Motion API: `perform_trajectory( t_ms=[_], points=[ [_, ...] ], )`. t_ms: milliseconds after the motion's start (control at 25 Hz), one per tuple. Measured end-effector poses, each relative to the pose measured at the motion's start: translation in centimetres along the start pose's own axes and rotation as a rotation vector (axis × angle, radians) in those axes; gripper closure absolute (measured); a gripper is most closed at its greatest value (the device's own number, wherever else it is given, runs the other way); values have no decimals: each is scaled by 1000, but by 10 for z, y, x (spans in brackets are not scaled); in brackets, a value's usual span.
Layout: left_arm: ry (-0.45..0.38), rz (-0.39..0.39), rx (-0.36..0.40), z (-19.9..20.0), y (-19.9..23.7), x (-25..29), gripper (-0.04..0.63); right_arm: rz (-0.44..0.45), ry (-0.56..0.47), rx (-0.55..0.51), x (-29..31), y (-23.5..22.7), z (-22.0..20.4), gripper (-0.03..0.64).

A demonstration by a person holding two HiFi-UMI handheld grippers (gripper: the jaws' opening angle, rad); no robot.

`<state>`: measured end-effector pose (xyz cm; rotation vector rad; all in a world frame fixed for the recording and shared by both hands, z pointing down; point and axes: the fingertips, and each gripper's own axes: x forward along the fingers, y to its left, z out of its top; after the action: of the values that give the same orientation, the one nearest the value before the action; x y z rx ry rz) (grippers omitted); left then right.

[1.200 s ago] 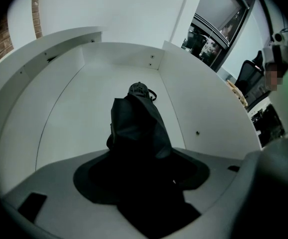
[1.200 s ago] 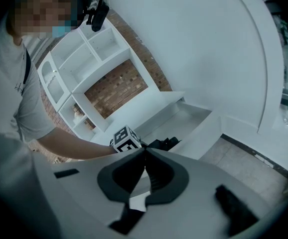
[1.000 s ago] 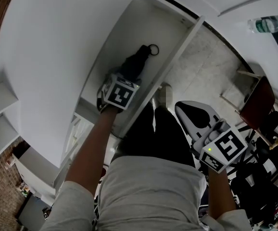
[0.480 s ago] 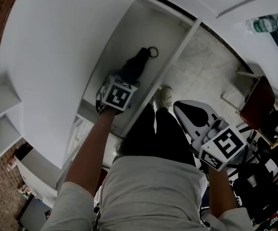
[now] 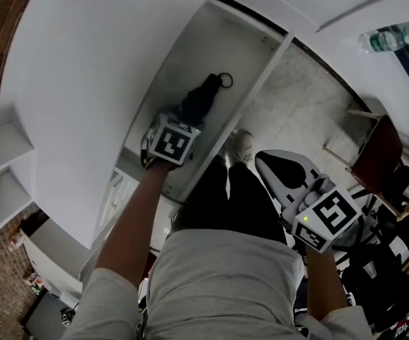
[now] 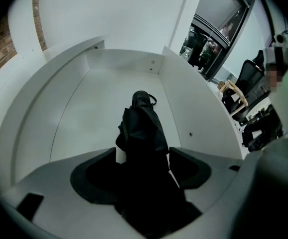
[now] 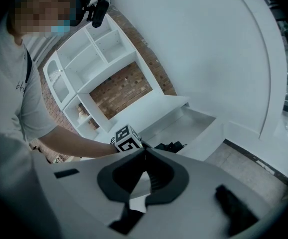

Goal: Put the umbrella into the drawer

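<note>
Hardly anything has shifted over the last second: the left hand-held gripper remains low inside the drawer, still clamped on the near end of the umbrella. The umbrella lies lengthwise in the drawer, pointing towards its back wall, with the small strap loop at the far end, short of that wall. Whether it already rests on the drawer floor I cannot tell. The right hand-held gripper is well outside the drawer, on its open front side, with its jaws together and nothing between them.

The umbrella is a folded, compact one, with black cloth bunched in loose pleats around what is likely a stiff shaft. It should be light, and soft on the outside. The cloth looks smooth and may slide under the jaws, so the firm bulk near the handle, where it is held now, seems the best place to grip. The drawer is a long, shallow box of smooth white board with plain flat walls.
</note>
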<state>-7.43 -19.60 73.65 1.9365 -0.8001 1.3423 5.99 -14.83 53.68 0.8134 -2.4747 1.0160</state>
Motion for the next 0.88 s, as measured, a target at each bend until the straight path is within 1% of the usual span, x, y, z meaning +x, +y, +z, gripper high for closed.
perform_trajectory(
  t_ms=[320, 440, 520, 880],
  points=[
    [-21, 6, -3, 3, -2, -8, 275, 6, -7, -21, -3, 7, 5, 589],
    [-17, 23, -9, 0, -1, -12, 275, 6, -8, -30, -6, 9, 7, 589],
    [-31, 32, -2, 4, -1, -16, 275, 6, -9, -37, -9, 11, 9, 589],
    [-78, 23, -1, 11, -14, -36, 275, 13, -15, -75, -16, 24, 18, 589]
  ],
)
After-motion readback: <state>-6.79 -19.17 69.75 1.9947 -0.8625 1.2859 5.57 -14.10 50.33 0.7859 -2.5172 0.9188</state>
